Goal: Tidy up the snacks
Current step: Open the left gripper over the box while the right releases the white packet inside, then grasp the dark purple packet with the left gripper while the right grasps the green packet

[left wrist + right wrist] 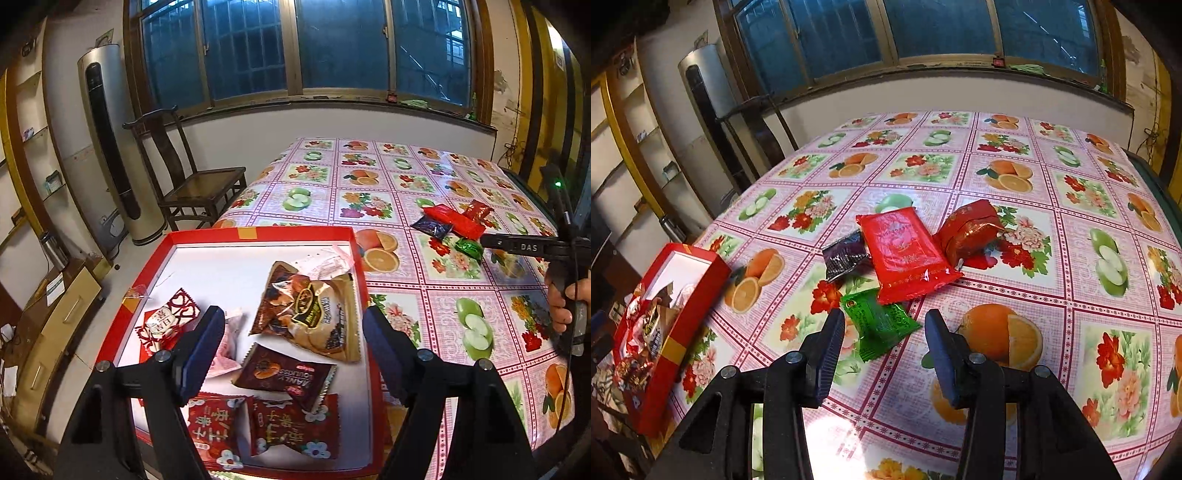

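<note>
purple packet [845, 257]: part under red packet [907, 254] | box [698, 295]: blurred

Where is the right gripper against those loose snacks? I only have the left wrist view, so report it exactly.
Observer: The right gripper is open and holds nothing. The green packet lies framed between its fingers, ungripped.
Operator: Name what crowds that packet.
Observer: The flat red packet lies just behind it, its near edge meeting the green packet's far corner.
Operator: Check the purple one.
Observer: The purple packet sits left of the flat red packet, its right edge tucked under it.
</note>
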Demonstrator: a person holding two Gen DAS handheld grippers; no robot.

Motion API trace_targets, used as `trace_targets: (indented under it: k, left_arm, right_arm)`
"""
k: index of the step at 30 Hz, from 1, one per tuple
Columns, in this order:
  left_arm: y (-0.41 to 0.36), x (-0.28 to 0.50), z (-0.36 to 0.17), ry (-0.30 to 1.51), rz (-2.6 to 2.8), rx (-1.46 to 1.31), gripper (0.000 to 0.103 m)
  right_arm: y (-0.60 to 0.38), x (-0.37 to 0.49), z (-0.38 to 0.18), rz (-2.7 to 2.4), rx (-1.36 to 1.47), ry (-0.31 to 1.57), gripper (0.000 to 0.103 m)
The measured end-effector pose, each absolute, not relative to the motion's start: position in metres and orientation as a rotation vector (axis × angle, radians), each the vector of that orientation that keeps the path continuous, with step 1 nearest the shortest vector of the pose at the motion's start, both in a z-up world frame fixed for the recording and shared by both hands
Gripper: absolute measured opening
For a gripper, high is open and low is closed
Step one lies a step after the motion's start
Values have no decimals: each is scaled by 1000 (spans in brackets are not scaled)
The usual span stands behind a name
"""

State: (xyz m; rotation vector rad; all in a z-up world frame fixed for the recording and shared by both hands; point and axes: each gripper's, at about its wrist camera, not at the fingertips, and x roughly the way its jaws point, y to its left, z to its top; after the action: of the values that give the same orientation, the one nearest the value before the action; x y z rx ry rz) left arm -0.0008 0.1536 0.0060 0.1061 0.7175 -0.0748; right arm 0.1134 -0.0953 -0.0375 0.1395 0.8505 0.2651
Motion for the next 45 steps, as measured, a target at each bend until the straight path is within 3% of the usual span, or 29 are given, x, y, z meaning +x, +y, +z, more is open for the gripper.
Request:
trace_targets:
  k: [9, 10, 11, 27, 35, 45]
  left_arm:
    - [100, 9, 18, 715, -172, 207, 77]
    - [94, 12, 19, 720, -180, 210, 77]
    - [88, 17, 19, 730, -187, 212, 77]
    - [-36, 123, -13, 864, -316, 430, 76]
    - [-52, 192, -40, 1068, -242, 112, 76]
    - [-65, 223, -56, 1155, -126, 18, 76]
  right_arm:
    - [-73, 128, -58, 231, -11, 866, 53]
    - [-73, 128, -57, 228, -7, 860, 52]
    - [-74, 128, -57, 225, -6, 856, 40]
    - [-194, 81, -57, 15, 237, 947, 38]
    - [-218, 82, -57, -3, 392, 948, 38]
    - [-222, 82, -58, 12, 449, 950, 38]
